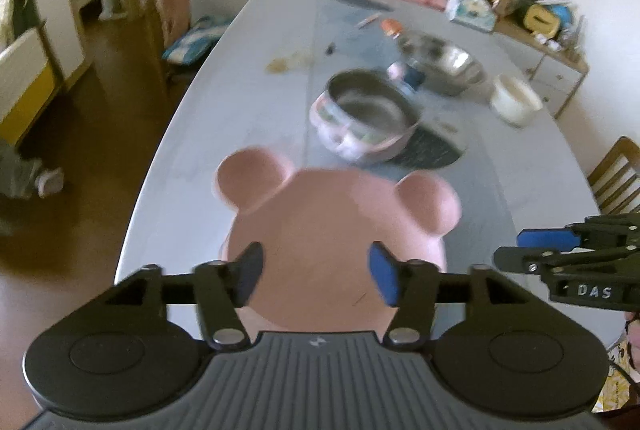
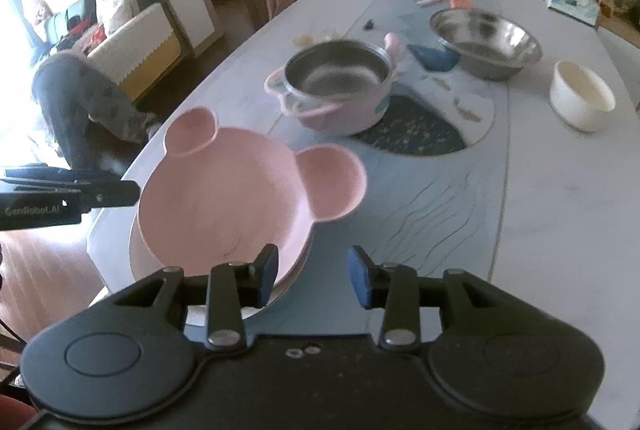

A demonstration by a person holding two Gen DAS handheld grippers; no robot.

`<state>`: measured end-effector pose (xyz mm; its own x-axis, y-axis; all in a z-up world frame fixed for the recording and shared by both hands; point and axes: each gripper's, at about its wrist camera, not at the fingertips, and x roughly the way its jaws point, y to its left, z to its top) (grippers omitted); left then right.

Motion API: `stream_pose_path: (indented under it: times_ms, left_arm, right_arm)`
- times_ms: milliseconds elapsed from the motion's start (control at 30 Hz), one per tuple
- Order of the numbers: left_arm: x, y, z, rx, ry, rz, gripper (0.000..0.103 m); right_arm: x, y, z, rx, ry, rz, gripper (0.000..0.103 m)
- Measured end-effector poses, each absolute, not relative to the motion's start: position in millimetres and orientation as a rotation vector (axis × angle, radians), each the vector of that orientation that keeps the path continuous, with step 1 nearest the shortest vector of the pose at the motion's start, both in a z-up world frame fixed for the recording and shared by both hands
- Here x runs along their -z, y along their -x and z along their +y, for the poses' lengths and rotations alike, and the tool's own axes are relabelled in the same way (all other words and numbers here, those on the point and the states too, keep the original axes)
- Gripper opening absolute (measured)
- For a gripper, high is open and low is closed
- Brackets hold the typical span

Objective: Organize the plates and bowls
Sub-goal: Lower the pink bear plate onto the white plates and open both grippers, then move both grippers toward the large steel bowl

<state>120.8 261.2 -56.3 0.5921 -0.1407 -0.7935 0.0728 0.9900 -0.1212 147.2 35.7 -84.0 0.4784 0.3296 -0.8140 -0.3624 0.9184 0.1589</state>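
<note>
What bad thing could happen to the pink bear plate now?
The pink bear plate sits on another plate close to the table edge, so a bump from the open left gripper or open right gripper might knock it off. It may also slide, since it only rests loosely on top.

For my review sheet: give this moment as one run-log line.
left tongs: open, above pink bear-ear plate | right tongs: open, empty | plate on a white plate | pink pot, steel bowl, white cup unsorted
</note>
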Motion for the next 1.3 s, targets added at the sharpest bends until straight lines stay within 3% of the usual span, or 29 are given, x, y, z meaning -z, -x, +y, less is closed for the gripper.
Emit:
stream_pose_path:
  times_ms: [333, 433, 800, 1300]
  left_arm:
    - [32.0, -148.5, 196.9, 0.248, 0.014, 0.863, 0.060]
    - [27.5, -158.5, 175.2, 0.281, -0.003, 0.845, 0.065]
    - [20.8, -188.4, 106.3, 0.361, -0.035, 0.826, 0.069]
    - [25.3, -234.1, 39.5, 0.369, -0.017, 0.824, 0.077]
  right_arm:
    - [57.8, -157.7, -5.6, -0.354, -0.013, 0.916, 0.051]
    - [51.8, -163.3, -22.0, -0.327, -0.025, 0.895, 0.057]
    - [43.2, -183.6, -83.3, -0.248, -0.053, 0.858, 0.065]
    - [34.4, -219.2, -157.2, -0.202, -0.069, 0.816, 0.085]
